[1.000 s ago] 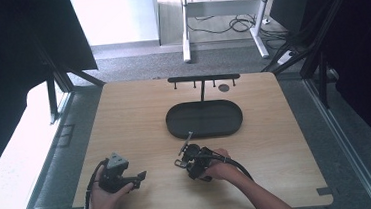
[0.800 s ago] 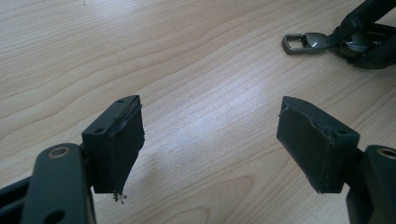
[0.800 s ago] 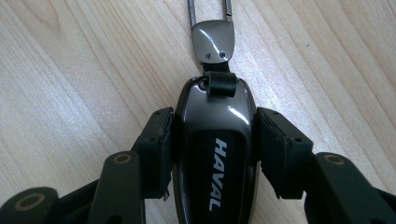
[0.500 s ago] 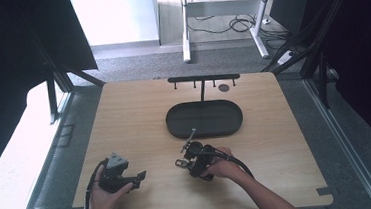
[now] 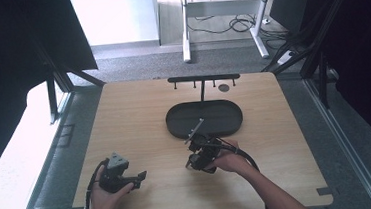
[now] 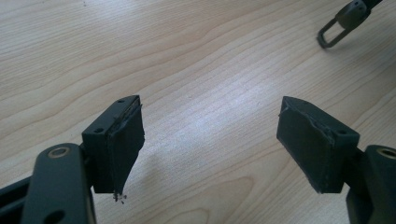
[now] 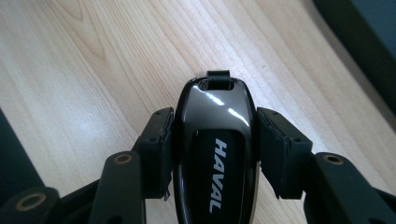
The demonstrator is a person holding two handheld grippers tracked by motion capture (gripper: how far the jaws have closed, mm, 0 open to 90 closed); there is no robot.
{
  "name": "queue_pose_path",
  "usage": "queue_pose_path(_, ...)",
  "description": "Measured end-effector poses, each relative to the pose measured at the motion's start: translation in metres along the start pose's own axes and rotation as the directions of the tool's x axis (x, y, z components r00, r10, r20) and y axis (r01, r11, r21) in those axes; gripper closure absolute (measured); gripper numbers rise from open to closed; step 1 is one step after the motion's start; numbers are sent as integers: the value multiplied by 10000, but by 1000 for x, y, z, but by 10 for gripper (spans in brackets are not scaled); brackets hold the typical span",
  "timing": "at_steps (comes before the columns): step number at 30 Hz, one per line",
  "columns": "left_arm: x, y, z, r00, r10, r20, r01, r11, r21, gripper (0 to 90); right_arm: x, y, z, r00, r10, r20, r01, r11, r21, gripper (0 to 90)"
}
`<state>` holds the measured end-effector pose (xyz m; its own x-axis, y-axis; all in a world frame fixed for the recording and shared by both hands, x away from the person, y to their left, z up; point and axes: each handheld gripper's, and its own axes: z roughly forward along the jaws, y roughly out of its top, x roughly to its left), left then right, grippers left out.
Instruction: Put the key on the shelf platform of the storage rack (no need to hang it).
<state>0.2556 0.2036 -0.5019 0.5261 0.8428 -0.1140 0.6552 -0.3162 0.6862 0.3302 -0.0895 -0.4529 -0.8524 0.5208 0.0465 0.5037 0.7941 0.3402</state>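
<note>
Two grippers sit at the near edge of the table (image 5: 123, 109), one in each of the person's hands. Nearest, at the left, the left gripper (image 5: 140, 178) rests low over bare wood with its fingers (image 6: 122, 140) spread wide apart and nothing between them. A little farther in, the right gripper (image 5: 194, 160) has its fingers (image 7: 161, 144) clamped on the two sides of one glossy black car key (image 7: 215, 140), a smooth fob with white lettering on its face and a small loop at its far tip. In the right gripper view the key is lifted off the wood, pointing away from the hand, and a thin metal piece sticks up from that gripper toward the tray in the high view. Beyond it lies one dark oval tray (image 5: 229, 112), which looks empty, and behind the tray stands one black rack (image 5: 203, 77), a crossbar on a thin post with four small hooks, all free as far as I can tell; one small dark round spot (image 5: 224, 87) lies just beside it. I judge the pick-up done: the key is gripped and off the table. Left to do, probably, is carrying it forward to the tray or a hook and letting go.
</note>
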Motion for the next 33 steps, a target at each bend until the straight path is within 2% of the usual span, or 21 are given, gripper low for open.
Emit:
queue_pose_path(18,0,0,0,10000,11,0,-11,10000,-10,233,-5,7,-41,9999,-75,100,82,9975,-700,496)
queue_pose_path(33,0,0,1,10000,25,9,-25,10000,-9,233,-11,13,-56,9994,-143,322,173,9953,-952,496)
